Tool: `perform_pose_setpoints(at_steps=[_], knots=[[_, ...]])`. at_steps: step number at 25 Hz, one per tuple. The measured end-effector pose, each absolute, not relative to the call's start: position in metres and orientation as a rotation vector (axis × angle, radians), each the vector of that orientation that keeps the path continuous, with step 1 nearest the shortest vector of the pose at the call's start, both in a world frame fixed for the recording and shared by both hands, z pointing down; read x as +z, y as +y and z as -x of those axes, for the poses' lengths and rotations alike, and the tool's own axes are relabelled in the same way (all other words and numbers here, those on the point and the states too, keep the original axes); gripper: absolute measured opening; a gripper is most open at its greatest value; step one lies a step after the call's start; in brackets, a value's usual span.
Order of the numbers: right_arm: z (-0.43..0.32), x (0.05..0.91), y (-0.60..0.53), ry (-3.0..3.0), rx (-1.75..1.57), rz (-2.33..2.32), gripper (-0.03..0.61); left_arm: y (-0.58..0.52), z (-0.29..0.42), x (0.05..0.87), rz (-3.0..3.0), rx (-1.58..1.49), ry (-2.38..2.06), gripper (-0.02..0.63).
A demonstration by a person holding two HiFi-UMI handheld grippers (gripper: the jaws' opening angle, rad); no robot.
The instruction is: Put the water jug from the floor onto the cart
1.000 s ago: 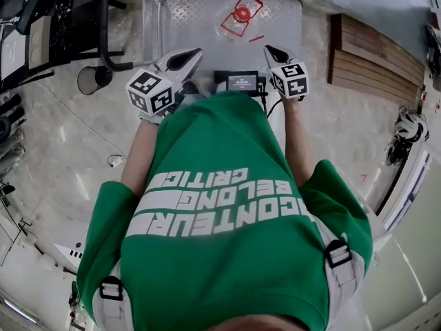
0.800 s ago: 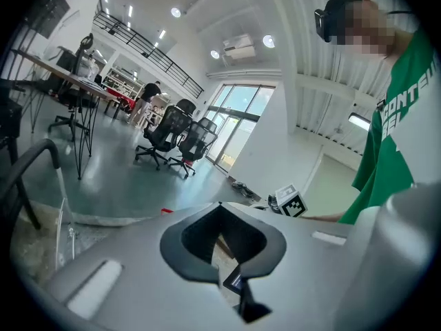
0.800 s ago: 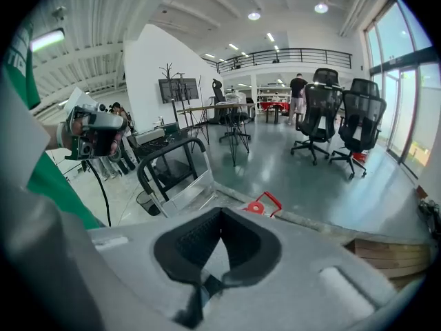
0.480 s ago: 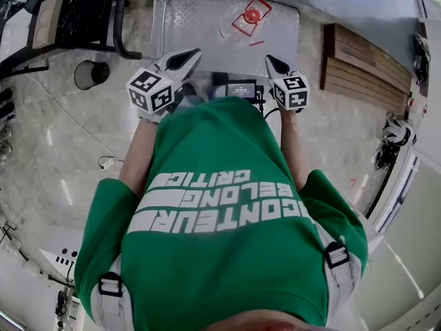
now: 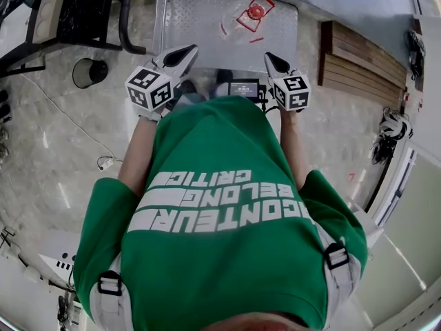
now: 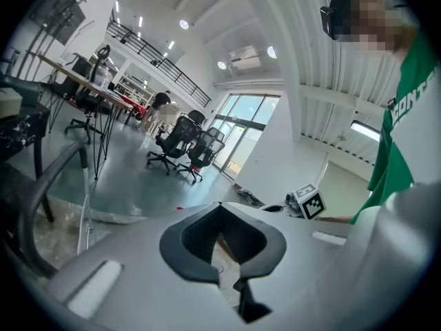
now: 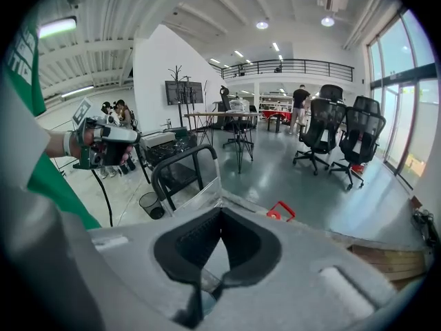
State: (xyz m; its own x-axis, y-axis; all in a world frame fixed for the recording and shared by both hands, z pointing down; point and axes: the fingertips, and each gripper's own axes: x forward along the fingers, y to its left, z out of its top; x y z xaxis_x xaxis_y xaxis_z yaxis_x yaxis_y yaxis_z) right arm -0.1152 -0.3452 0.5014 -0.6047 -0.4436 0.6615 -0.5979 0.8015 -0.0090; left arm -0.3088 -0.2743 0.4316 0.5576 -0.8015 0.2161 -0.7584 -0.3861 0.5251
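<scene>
Pale glossy floor (image 5: 69, 136), open office with black office chairs (image 7: 324, 133) further back. From both grippers the cart (image 5: 200, 19) sits at 12 o'clock, with a diamond-plate metal deck and a curved black tube handle (image 5: 126, 19) on its left edge. As for the water jug, I can't pick it out in any view, so I can't place it relative to either gripper. On the deck lies a small red frame (image 5: 255, 10), flat, toward the far edge at 12 o'clock. My left gripper (image 5: 191, 48) has its jaws closed tip to tip with nothing between, nose over the deck's near edge. My right gripper (image 5: 268, 56) is the same, jaws together and empty. Both shells are smooth grey plastic with dark lining inside. Round black bin (image 5: 89, 71) at 9 o'clock of the left gripper. Slatted wooden boards (image 5: 358, 57) at 2 o'clock of the right.
</scene>
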Motion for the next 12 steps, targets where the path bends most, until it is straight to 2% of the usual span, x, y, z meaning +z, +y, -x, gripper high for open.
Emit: perform_pose_setpoints(at_steps=[12], knots=[[0.117,0.496,-0.363,-2.355,0.278,-0.733,-0.009,-0.297,0.303,0.439,-2.178,-0.076,-1.255,0.014]])
